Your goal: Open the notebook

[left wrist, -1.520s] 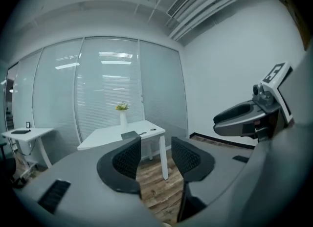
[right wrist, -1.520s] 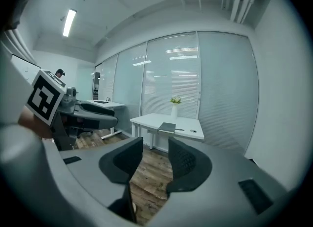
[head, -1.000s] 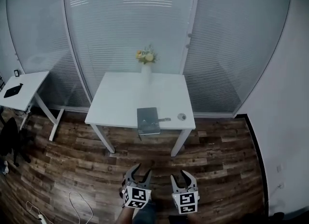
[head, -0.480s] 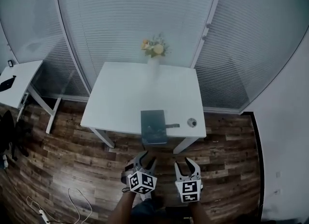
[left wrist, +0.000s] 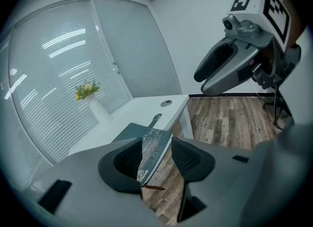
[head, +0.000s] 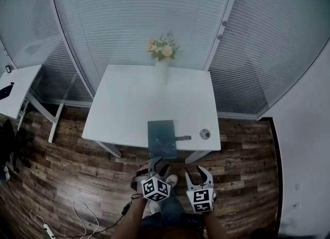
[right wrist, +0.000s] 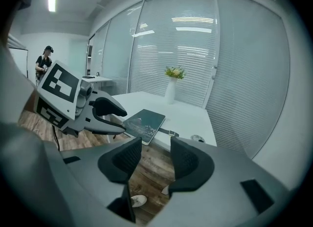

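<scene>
Two hand-held grey grippers with black-and-white marker cubes hang just short of a white rectangular table (head: 144, 99) in a glass-walled office. The dark grey-green hardcover notebook (head: 162, 137) they are to open lies at the table's near edge. It is flat and shut, and its near end seems to jut slightly past the edge, though the steep view from above leaves that uncertain. A dark strap (head: 183, 138) reaches from the book's right side toward a small round metal object (head: 205, 134). A white vase of yellow flowers (head: 164, 52) stands at the far edge.

The left gripper (head: 158, 164) is close to the book with its jaws apart. In its own view the cover's near corner shows in the gap between them, but the pads are not pressing on it. The right gripper (head: 196, 171), beside it and over the brown plank floor (head: 242, 181), has just been opening its jaws. They stand wide with nothing between them.

By the look of things, none of the opening is done. The cover is down and untouched. Still ahead are the reach to the book, possibly freeing the strap if it fastens the cover, and lifting the cover.
</scene>
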`<state>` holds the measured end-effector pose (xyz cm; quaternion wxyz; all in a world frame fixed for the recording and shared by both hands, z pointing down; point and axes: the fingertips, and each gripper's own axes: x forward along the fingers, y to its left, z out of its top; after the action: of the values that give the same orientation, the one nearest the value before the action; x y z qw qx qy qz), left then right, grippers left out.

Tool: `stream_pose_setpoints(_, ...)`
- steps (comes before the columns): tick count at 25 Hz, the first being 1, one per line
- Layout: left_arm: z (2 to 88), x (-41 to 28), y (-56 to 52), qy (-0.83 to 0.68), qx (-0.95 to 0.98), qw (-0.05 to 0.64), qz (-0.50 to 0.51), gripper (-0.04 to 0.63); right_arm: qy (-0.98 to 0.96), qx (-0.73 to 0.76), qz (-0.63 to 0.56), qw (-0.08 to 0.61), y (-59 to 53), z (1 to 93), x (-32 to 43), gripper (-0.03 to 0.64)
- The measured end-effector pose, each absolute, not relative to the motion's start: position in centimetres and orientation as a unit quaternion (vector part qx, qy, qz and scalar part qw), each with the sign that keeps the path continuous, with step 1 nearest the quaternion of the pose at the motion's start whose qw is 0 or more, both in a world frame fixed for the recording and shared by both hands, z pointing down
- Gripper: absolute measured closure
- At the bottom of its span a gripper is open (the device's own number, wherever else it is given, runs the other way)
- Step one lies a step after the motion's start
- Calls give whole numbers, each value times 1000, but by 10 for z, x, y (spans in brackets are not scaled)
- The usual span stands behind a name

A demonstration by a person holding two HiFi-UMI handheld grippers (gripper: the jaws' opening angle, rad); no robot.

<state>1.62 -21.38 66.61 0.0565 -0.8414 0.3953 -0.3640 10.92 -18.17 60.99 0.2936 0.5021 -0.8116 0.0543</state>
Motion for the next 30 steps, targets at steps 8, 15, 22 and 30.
stream_pose_setpoints(8, 701, 27, -238, 361, -835, 64, -411, 397, -815, 486, 70, 308, -210, 632, 117, 434)
stream_pose_setpoints(15, 721, 28, -248, 341, -835, 62, -427, 396, -821, 466, 86, 319, -217, 652, 109, 433)
stream_pose_setpoints(22, 730, 29, -253, 328, -835, 70, -436, 408, -826, 454, 93, 322, -226, 660, 100, 433)
stream_pose_setpoints(30, 732, 36, -249, 302, -839, 75, -445, 466, -824, 455, 94, 325, -221, 661, 101, 434)
